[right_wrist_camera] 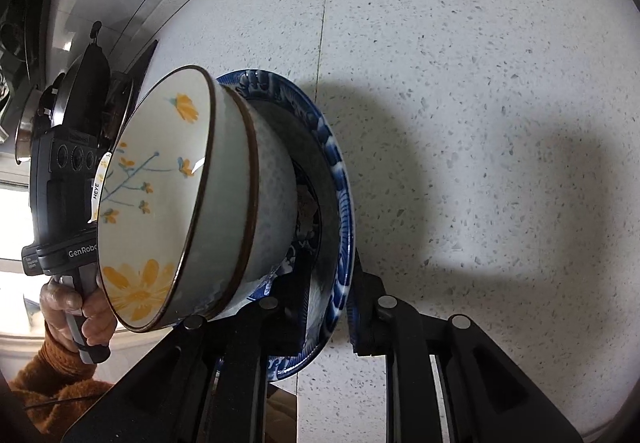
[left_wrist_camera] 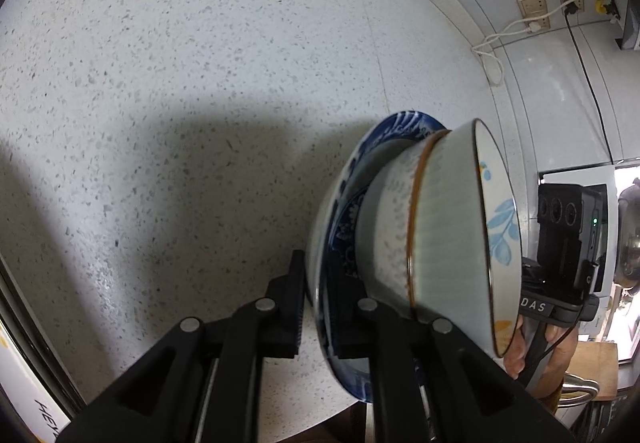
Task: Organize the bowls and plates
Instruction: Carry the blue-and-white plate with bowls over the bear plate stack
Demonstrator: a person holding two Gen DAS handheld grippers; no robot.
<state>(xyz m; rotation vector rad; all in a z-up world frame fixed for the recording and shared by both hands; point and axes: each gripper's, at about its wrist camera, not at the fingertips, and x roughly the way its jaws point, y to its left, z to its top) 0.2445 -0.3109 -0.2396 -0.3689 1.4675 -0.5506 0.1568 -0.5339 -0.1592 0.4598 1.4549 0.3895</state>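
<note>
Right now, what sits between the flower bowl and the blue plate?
A second, speckled bowl with a brown rim: the flower bowl nests in it, and it sits on the blue plate. Both wrist views show it; each gripper clamps the plate's rim.

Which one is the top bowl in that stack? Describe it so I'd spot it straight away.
Over the speckled white counter, both grippers, left and right, clamp the rim of a blue-patterned plate carrying two nested bowls. The top bowl is the outermost one. Unlike the speckled grey lower bowl, it is pale green with a brown rim and has yellow flowers painted inside.
</note>
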